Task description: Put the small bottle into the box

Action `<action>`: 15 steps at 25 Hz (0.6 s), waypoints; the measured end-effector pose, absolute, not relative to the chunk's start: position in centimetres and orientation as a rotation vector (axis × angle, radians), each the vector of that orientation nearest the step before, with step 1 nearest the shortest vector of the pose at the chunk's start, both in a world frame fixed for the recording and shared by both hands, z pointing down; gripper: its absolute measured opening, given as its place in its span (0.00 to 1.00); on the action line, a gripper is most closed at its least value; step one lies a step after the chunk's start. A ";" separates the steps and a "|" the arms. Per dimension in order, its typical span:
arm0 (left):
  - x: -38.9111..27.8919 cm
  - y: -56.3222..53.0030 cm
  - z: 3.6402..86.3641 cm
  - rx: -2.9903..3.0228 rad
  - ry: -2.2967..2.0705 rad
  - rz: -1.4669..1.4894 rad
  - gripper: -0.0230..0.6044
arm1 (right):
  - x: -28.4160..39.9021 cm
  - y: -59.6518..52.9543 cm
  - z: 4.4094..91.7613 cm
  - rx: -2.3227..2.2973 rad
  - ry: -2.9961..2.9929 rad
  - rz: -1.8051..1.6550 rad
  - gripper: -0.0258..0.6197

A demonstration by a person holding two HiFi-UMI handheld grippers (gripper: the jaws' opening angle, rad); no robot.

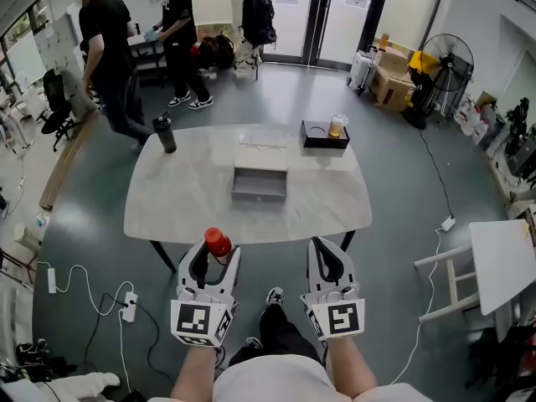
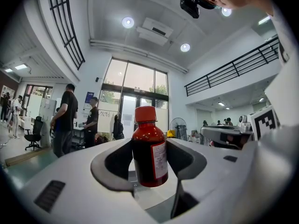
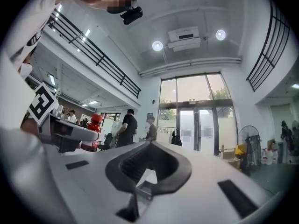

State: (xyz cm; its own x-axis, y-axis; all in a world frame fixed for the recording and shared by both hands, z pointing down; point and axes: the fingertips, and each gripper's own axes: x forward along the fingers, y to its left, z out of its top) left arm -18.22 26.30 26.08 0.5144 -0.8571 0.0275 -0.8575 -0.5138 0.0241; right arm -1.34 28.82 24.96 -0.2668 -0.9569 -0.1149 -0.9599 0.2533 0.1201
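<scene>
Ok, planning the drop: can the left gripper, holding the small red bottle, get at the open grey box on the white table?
Probably yes. The left gripper, shut on the small red bottle, hangs at the near edge of the white table; only bare tabletop lies between it and the open grey box.

dark flask (image 1: 165, 132) and black tray (image 1: 325, 144) on table (image 1: 176, 199).

Head view: high up, steeply down on the surface (image 1: 184, 199); left gripper (image 1: 216, 256) and right gripper (image 1: 329, 254) close at its bottom edge.

Left gripper view: low, right behind its jaws, tilted up toward glass doors (image 2: 128, 111) and ceiling (image 2: 107, 8); small bottle (image 2: 149, 153) close at centre.

Right gripper view: same set-up, same heading.

Both gripper views share doors, fan (image 2: 177, 124), two standing people (image 2: 65, 120); head view holds these along its top.
</scene>
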 end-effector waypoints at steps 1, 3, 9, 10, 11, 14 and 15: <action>-18.0 25.3 26.3 2.704 -1.521 0.018 0.41 | -1.3 27.8 25.1 -1.889 2.476 0.257 0.08; -17.5 22.9 26.8 2.702 -1.513 0.014 0.41 | -1.2 25.4 25.3 -1.877 2.486 0.268 0.08; -15.8 14.6 26.2 2.690 -1.532 0.027 0.41 | 0.4 16.9 24.6 -1.810 2.525 0.274 0.08; -15.5 13.2 25.9 2.690 -1.534 0.029 0.41 | 0.7 15.6 24.4 -1.799 2.532 0.275 0.08; -15.2 11.9 25.6 2.691 -1.536 0.031 0.41 | 1.0 14.3 24.2 -1.786 2.538 0.278 0.08; -14.3 8.6 25.5 2.689 -1.555 0.055 0.41 | 2.0 10.9 24.0 -1.734 2.545 0.289 0.08; -14.0 7.7 25.7 2.680 -1.562 0.067 0.41 | 2.3 10.0 24.2 -1.722 2.551 0.282 0.08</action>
State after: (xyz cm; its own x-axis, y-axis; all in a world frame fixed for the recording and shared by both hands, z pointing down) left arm -14.03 7.68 25.69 0.4924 -0.8685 0.0566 -0.8702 -0.4926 0.0119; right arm 2.30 9.97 24.23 -0.3781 -0.9146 -0.1434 -0.9238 0.3627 0.1223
